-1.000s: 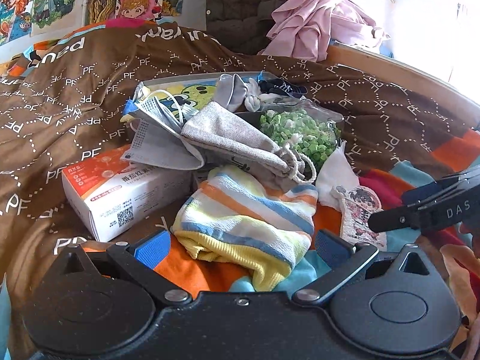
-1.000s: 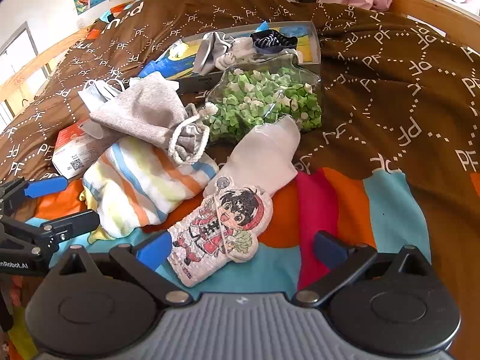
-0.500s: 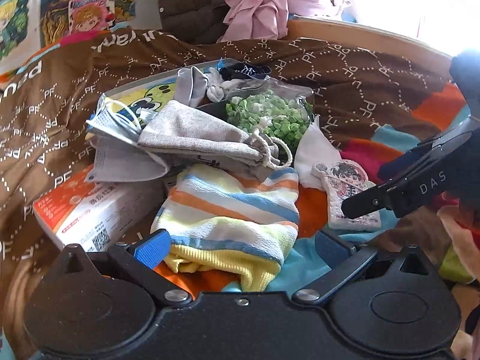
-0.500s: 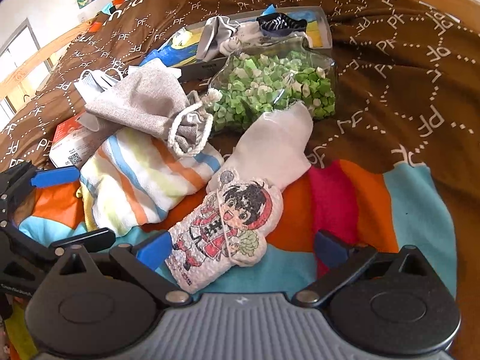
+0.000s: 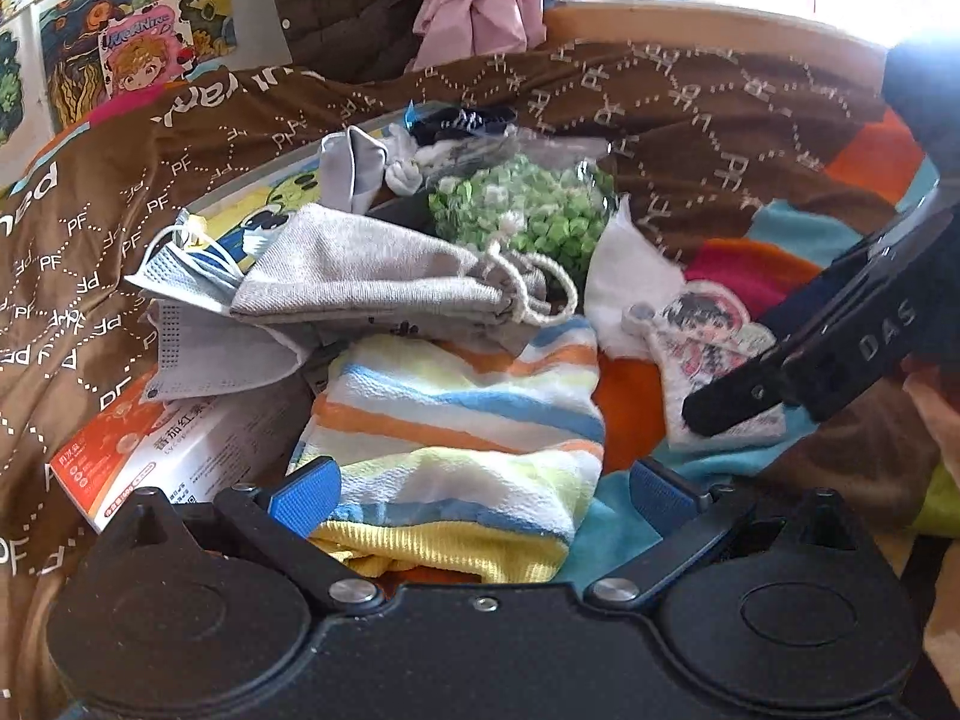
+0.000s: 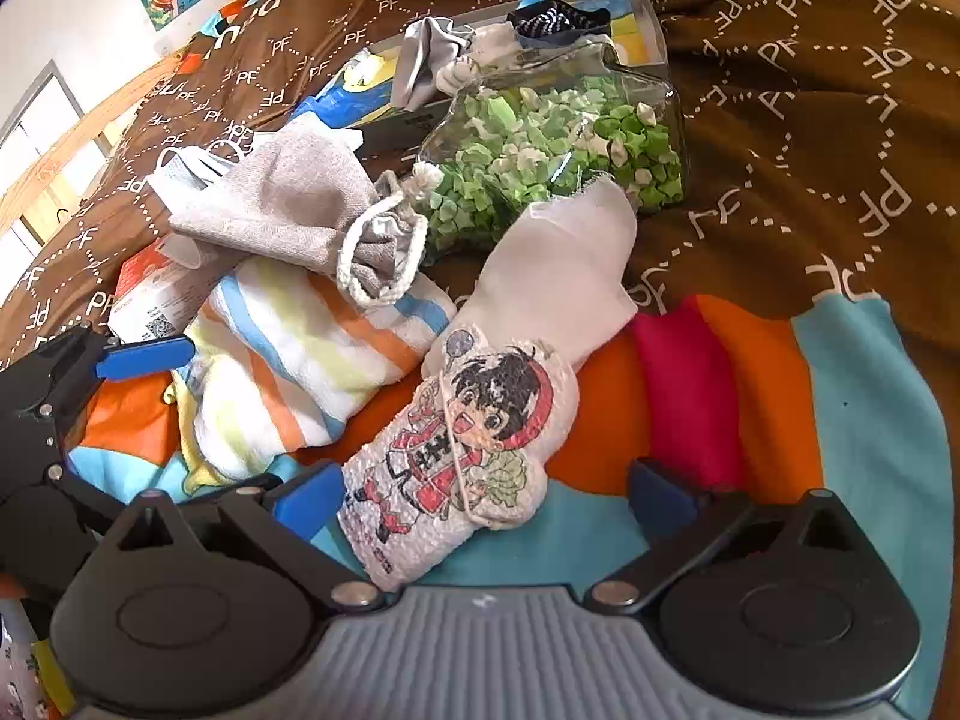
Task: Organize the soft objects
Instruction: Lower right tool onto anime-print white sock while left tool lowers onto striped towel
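Note:
A folded striped towel (image 5: 462,420) lies on the bed, its near end between the fingers of my open left gripper (image 5: 480,495). It also shows in the right wrist view (image 6: 300,360). A grey drawstring pouch (image 5: 372,276) rests on its far edge. A cartoon-print pouch (image 6: 462,456) lies in front of my open right gripper (image 6: 486,495), with a white cloth (image 6: 564,276) behind it. The left gripper shows in the right wrist view (image 6: 90,414), and one right finger (image 5: 810,354) crosses over the cartoon pouch (image 5: 702,330) in the left wrist view.
A clear bag of green paper stars (image 6: 558,144) and a tray with small socks (image 6: 540,18) lie behind. Face masks (image 5: 198,306) and an orange-white box (image 5: 156,450) sit left of the towel. The brown blanket (image 6: 810,120) stretches to the right.
Both grippers have moved forward and lower towards the pile. The towel now lies between the left fingers, and the cartoon pouch reaches between the right fingers.

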Demonstrator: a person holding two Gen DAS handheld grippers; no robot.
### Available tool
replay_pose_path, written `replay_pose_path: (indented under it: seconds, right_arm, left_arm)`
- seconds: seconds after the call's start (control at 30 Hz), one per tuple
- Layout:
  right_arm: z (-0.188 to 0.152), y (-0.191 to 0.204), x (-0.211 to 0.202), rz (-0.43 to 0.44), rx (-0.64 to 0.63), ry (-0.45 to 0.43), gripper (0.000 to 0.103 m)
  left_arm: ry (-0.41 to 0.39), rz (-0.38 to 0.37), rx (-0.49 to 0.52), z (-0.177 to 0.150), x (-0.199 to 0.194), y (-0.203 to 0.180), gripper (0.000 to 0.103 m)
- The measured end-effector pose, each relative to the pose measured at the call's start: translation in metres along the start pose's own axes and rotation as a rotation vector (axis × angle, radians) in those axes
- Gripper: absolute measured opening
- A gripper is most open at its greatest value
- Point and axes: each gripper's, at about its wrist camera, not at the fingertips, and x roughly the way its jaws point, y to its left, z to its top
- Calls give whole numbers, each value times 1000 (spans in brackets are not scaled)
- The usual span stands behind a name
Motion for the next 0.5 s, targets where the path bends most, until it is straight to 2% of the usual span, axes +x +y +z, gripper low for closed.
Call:
replay_pose_path:
  seconds: [0.1,0.27,0.33,0.43,0.5]
  right_arm:
    - [0,-2,1,12,25,-12,102]
    - [2,-3,-3,145,82,-45,99]
    - [2,-1,-3,153,76,-54,98]
    - [3,-1,0,142,80,-50,95]
    - [3,-2,-1,144,89,-58,93]
  left_arm:
    - [9,2,16,-1,2,-1,102]
    - [3,13,36,-4,4,-2,96]
    - [8,19,41,-3,5,-2,92]
    - [25,-1,43,-4,8,-1,80]
    - [20,-2,42,-5,7,-1,77]
